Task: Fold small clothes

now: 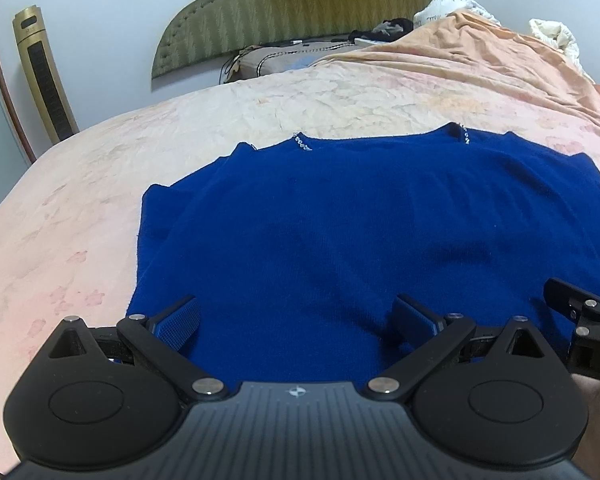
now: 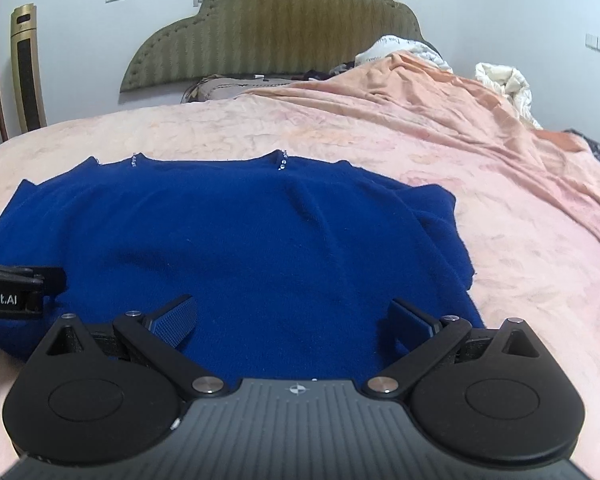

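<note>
Deep-blue knitted top [image 1: 360, 232] spread flat on the pale pink floral bedsheet [image 1: 80, 208], neckline with small beads toward the padded green headboard [image 1: 300, 12], side parts seemingly already turned in. Left gripper [image 1: 296, 322] and right gripper [image 2: 294, 320] side by side over the near hem — both spread wide, grasping nothing. Step in hand, by the look of it: lining up on the hem. Next: lower, pinch both hem corners, carry them toward the neckline evenly — no dragging.

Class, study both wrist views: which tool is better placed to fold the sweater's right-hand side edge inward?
Right. The right tool, open, hovers near the blue sweater's right edge; the left tool sits nearer the opposite edge.
</note>
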The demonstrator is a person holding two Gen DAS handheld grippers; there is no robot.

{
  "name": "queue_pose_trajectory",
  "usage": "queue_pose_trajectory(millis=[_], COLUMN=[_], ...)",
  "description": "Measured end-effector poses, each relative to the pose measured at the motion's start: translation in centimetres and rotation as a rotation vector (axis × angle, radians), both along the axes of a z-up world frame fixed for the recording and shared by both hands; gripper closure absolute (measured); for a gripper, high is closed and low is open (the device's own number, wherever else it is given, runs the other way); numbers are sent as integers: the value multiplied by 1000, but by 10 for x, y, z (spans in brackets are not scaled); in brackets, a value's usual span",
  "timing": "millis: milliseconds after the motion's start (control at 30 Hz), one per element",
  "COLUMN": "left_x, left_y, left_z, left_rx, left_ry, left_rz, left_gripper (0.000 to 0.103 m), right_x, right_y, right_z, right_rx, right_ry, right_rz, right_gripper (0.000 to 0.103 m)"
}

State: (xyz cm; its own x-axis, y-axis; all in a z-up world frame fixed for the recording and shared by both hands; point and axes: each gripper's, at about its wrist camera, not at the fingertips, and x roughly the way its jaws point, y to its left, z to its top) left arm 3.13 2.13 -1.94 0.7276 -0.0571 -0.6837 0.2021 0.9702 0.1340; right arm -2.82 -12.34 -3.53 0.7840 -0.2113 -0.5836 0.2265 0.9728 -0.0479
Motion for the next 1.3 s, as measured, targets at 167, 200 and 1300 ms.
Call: queue_pose_trajectory(millis=[167,200,1300], left_x=[0,0,6], left_y=[0,0,-3], left_z=[3,3,9], left_rx=[21,23,44], left_ry=[3,3,28], left_rz=[1,2,9], left_gripper=[0,0,0], right_x=[-2,-2,-10], right_y=[9,11,11], right_z=[4,5,7], right_rx=[-38,-42,-20], right_ry=[4,2,13], right_rz=[24,31,36], right_gripper=[1,1,1])
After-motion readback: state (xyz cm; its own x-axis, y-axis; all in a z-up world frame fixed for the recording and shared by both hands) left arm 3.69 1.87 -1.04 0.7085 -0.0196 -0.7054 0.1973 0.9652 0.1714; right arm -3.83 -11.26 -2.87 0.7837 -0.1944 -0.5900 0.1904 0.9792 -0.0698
